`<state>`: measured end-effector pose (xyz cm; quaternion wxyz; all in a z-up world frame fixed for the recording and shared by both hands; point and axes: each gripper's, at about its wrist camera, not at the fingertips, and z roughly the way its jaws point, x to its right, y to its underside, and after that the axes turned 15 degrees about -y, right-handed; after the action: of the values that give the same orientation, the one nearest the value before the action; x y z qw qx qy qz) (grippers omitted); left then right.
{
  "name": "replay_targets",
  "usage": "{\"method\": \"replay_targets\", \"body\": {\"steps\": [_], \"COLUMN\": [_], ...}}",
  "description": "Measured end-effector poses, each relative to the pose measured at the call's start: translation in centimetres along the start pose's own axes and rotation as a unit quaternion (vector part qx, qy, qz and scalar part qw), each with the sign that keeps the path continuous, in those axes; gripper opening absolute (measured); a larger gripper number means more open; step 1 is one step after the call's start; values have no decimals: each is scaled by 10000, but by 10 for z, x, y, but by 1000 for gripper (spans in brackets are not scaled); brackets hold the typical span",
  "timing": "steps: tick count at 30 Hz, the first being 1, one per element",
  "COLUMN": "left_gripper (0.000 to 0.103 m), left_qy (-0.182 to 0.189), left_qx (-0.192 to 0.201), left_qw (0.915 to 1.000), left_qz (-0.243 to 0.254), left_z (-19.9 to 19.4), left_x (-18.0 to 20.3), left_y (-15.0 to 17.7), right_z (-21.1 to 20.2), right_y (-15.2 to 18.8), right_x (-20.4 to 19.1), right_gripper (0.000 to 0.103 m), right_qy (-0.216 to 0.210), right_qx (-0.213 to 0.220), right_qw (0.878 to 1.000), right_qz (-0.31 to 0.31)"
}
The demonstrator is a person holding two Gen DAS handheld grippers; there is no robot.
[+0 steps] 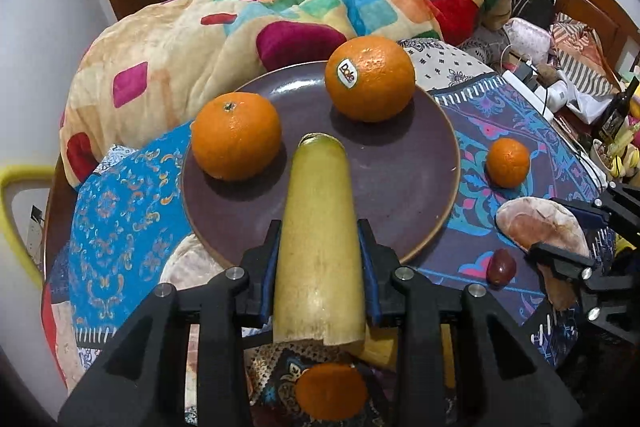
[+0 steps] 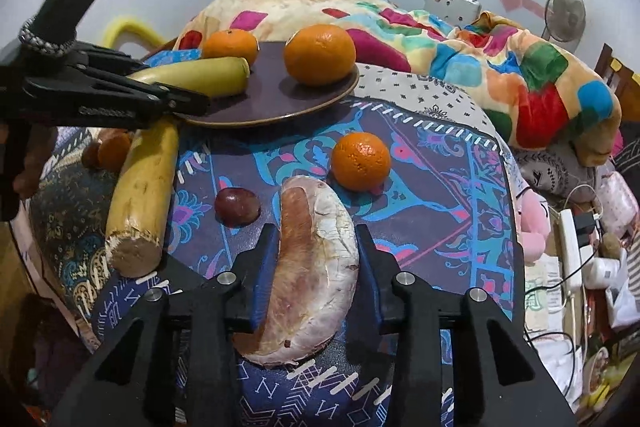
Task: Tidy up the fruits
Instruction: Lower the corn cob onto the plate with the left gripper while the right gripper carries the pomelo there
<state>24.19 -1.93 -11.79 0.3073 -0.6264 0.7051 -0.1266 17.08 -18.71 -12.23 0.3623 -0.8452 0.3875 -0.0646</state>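
Note:
My left gripper point(image 1: 319, 227) is shut on a yellow-green sugarcane piece point(image 1: 318, 227) and holds it over the near edge of the purple plate point(image 1: 400, 179). Two oranges sit on the plate, one at the left point(image 1: 236, 135) and one with a sticker at the back point(image 1: 370, 84). My right gripper point(image 2: 316, 231) is shut on a pinkish-white pomelo wedge point(image 2: 312, 275) above the patterned cloth. A small orange point(image 2: 361, 161) and a dark red fruit point(image 2: 237, 207) lie on the cloth just ahead of it.
A second sugarcane piece point(image 2: 142, 199) lies on the cloth at the left, with another small orange point(image 2: 114, 151) beside it. A colourful blanket point(image 1: 280, 11) is heaped behind the plate. Cables and clutter point(image 2: 576, 247) sit off the right edge.

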Motion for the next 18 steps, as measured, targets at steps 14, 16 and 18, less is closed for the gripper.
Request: {"method": "replay_targets", "body": {"steps": [14,16,18], "left_gripper": [34,34,34], "left_qy": [-61,-73,-34], "left_qx": [569,620,657], "left_qw": [9982,9978,9974], "left_qz": [-183,-218,-289], "left_z": [-38,-41,-45], "left_x": [-10,-13,-17], "left_y": [-3,-3,-5], "right_z": [-20,-22,-26], "right_y": [-11,-14,-19], "right_x": [-5,-6,-8], "right_gripper": [20,19,19], "right_qy": [26,21,27], "right_qx": [356,396,472], "right_qw": [9993,9991,9988], "right_qz": [-101,-113,-143]}}
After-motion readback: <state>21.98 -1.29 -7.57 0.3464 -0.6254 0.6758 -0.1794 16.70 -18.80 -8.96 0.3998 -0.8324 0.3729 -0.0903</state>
